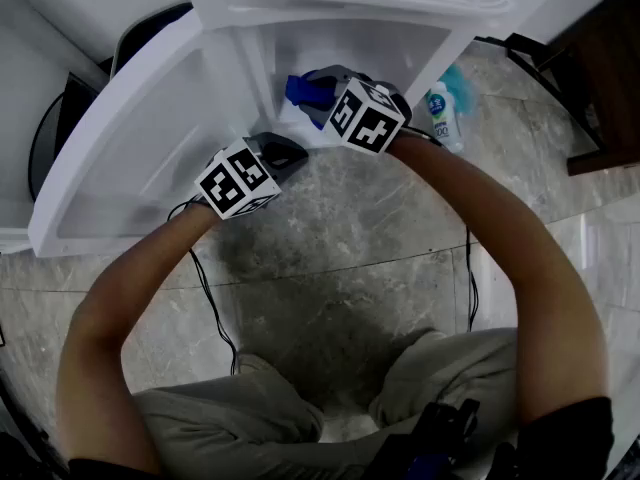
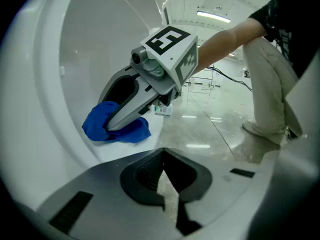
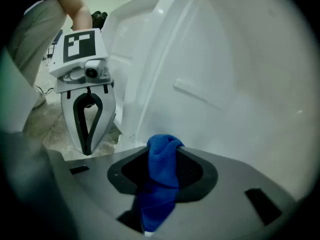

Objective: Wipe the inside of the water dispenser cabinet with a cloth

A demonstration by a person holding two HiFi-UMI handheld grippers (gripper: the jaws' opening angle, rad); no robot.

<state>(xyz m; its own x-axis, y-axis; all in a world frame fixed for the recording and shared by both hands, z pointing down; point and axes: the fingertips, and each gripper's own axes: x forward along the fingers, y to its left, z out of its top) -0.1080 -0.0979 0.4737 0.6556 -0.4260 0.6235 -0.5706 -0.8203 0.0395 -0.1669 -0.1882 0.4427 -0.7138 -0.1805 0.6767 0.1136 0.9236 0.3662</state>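
We're crouched on the marble floor [image 1: 330,258] in front of the cabinet [image 1: 370,43], and its door [image 1: 130,148] is swung wide open to our left. Our right gripper [image 3: 164,158] is clamped on the cloth [image 3: 160,184]. The blue fabric is bunched between the jaws, with a fold poking up past the tips and the rest trailing back towards the camera. That gripper reaches in low at the mouth of the opening. In the left gripper view the cloth sits wadded under its tips, pressed against the white inner surface, and the white wall curves up behind it.

Our left gripper [image 2: 163,156] is clenched tight, jaws together, nothing in them. It hangs just outside the cabinet by the door's lower edge, tips angled down at the floor. It's near the right gripper but not touching it.

Off to the right, a white bottle [image 1: 441,113] sits on the floor close to the cabinet's corner. A black cable [image 1: 208,298] trails from the left gripper down across the marble towards our legs.
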